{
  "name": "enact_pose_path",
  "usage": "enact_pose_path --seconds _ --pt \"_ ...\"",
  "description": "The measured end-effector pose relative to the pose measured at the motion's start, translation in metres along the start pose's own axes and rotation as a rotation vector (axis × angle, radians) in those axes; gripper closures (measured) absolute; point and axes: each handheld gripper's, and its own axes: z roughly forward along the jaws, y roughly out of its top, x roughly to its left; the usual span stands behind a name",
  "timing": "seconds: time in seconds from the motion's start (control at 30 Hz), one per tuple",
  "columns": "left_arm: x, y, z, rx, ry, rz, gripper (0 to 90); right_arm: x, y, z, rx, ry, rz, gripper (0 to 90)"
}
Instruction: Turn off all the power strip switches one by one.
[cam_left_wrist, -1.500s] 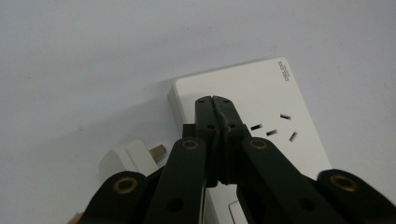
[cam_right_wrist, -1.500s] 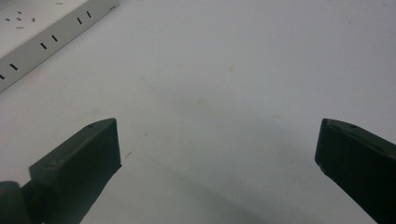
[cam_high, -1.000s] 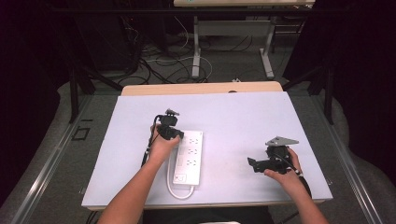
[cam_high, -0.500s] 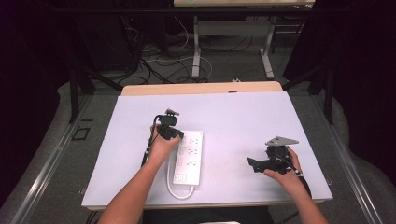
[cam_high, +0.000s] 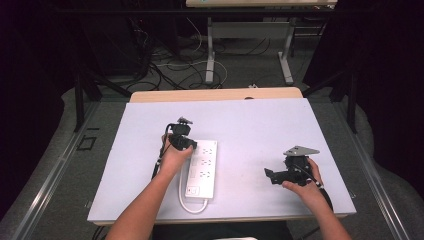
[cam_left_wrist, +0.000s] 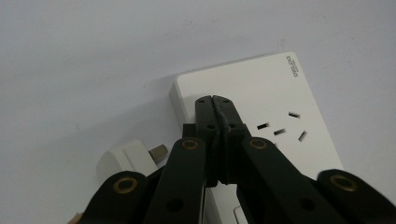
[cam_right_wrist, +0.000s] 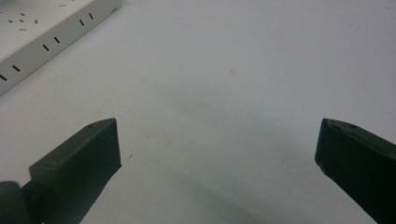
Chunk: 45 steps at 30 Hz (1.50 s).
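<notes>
Now left gripper (cam_left_wrist: 215, 100) jaws together, tips over strip (cam_left_wrist: 261, 93) end on table (cam_high: 260, 125); plug (cam_left_wrist: 126, 158) loose just beside it. Right gripper (cam_high: 272, 176) jaws apart, empty, well off. Better open left, clamp plug body squarely — prongs aligned to slots — then push straight in.

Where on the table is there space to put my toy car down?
The big bare patch between the power strip and the right gripper is free, and so is the far strip behind both. It is crowded by the left gripper, where a white plug lies beside the strip.
</notes>
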Motion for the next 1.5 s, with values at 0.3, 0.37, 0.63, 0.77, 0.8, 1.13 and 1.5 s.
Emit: enact_pose_path --seconds 0.3,0.37,0.63,0.77,0.8,1.13,1.5 --pt "0.002 -0.002 -0.005 -0.016 0.0 -0.002 90.0 -0.002 -0.001 0.0 -0.002 -0.001 -0.002 0.0" --pt "0.004 -0.002 -0.01 -0.026 -0.008 -0.002 90.0 -0.002 -0.001 0.0 -0.002 -0.002 -0.002 0.0" --pt "0.007 -0.009 -0.024 -0.068 -0.014 -0.005 90.0 -0.002 -0.001 -0.001 -0.005 -0.003 0.004 0.0" --pt "0.012 -0.015 -0.035 -0.094 -0.021 0.001 88.5 -0.002 0.0 -0.002 -0.004 -0.003 0.005 0.0" --pt "0.013 -0.017 -0.038 -0.099 -0.026 0.006 88.1 -0.002 0.0 -0.002 -0.005 -0.004 0.005 0.0" --pt "0.025 -0.035 -0.066 -0.164 -0.052 0.019 75.9 -0.001 0.0 -0.002 -0.008 -0.005 0.006 0.0" --pt "0.04 -0.057 -0.086 -0.253 -0.055 0.009 47.7 -0.001 0.0 -0.002 -0.009 -0.007 0.007 0.0"
